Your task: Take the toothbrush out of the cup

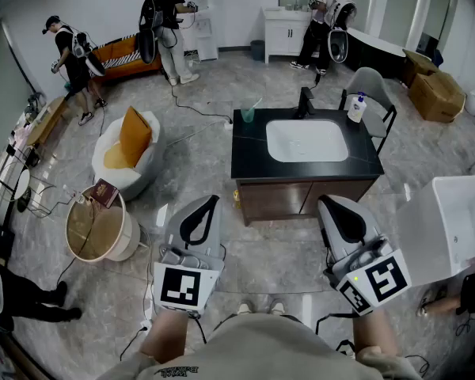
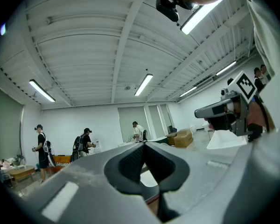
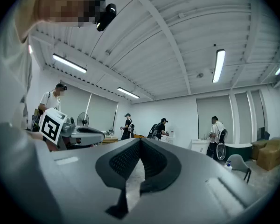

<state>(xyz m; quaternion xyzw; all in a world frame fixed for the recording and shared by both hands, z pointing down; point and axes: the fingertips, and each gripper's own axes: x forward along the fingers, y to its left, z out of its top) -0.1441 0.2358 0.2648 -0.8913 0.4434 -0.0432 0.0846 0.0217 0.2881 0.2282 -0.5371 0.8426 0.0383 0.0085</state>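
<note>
Grey left tongs (image 1: 212,203) and right tongs (image 1: 324,204) both closed, empty — green cup (image 1: 247,115) stands well apart

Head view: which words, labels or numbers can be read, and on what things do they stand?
None can be read.
Shirt print: too blurred.
Bottle label: too small.
Left cube, right cube: square markers, no letters.

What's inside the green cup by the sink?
A toothbrush sticks up out of the cup, leaning right. Its lower end is hidden inside the cup, and from this far I can't tell if anything else is in there.
</note>
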